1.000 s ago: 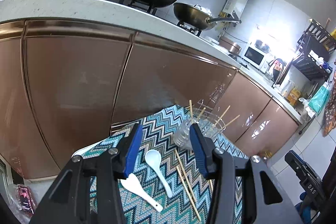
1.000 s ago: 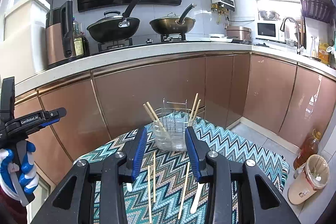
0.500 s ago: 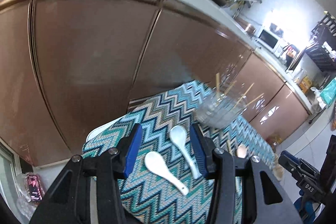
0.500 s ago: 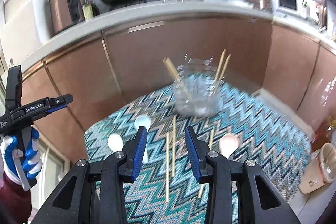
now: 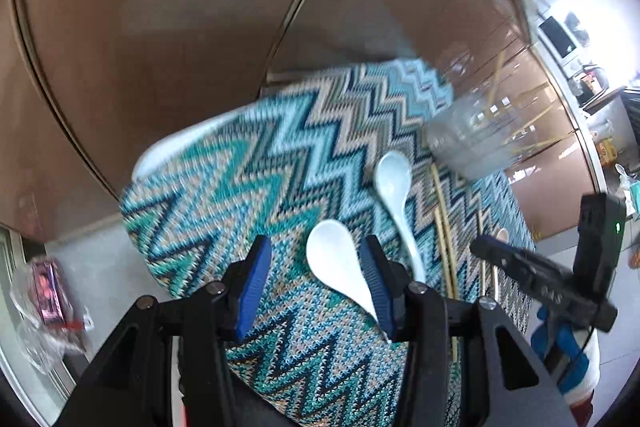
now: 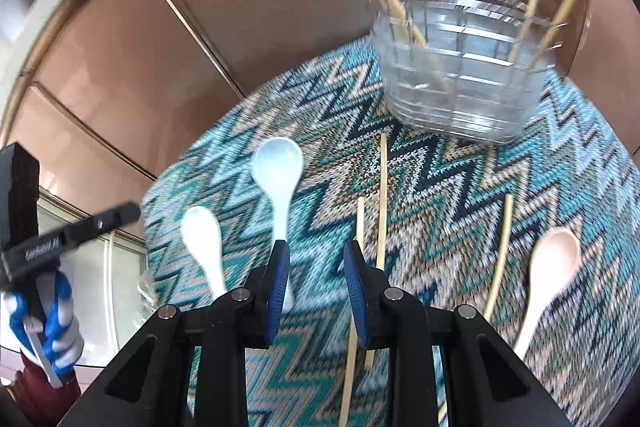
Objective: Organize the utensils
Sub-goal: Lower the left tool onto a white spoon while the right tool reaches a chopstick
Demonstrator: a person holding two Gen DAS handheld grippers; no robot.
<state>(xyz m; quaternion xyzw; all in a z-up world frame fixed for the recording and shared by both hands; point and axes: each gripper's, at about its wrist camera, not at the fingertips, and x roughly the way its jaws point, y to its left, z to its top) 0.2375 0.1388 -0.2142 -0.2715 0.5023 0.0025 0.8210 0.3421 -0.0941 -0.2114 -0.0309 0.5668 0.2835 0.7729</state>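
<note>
Utensils lie on a zigzag cloth. My left gripper is open, jaws either side of the bowl of a white spoon. A pale blue spoon lies just beyond it. My right gripper is open above the cloth, between the pale blue spoon and a pair of bamboo chopsticks. The white spoon lies to its left, a cream spoon and another chopstick to its right. A clear slatted holder stands at the far edge with several chopsticks upright in it.
Copper-coloured cabinet doors rise close behind the table. The cloth's left edge drops off to the floor. The other hand-held gripper shows at the right in the left wrist view and at the left in the right wrist view.
Both grippers have tilted down and moved closer to the cloth. The left one now straddles the white spoon's bowl. The right one has come down near the chopsticks. Both stay open.
</note>
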